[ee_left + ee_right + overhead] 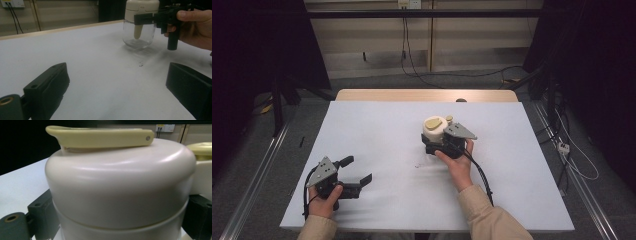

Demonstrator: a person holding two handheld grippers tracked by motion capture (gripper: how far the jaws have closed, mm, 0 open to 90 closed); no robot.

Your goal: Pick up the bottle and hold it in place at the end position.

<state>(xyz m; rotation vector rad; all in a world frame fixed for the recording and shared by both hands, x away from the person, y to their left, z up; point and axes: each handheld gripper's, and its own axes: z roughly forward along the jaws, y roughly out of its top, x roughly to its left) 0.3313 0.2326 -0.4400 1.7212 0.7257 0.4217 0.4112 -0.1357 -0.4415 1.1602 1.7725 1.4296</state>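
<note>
Glass-bodied jar with a cream plastic cap (435, 131) at one o'clock looked fragile and slippery, so my right gripper (438, 145) clamped its stiff cap while my left gripper (357, 173) idled, jaws apart.

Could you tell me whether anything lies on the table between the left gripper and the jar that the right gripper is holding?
Nothing visible does. The left gripper sits open and apart, with only bare white table and a tiny speck before the jar, which the right gripper clamps at its cream lid.
</note>
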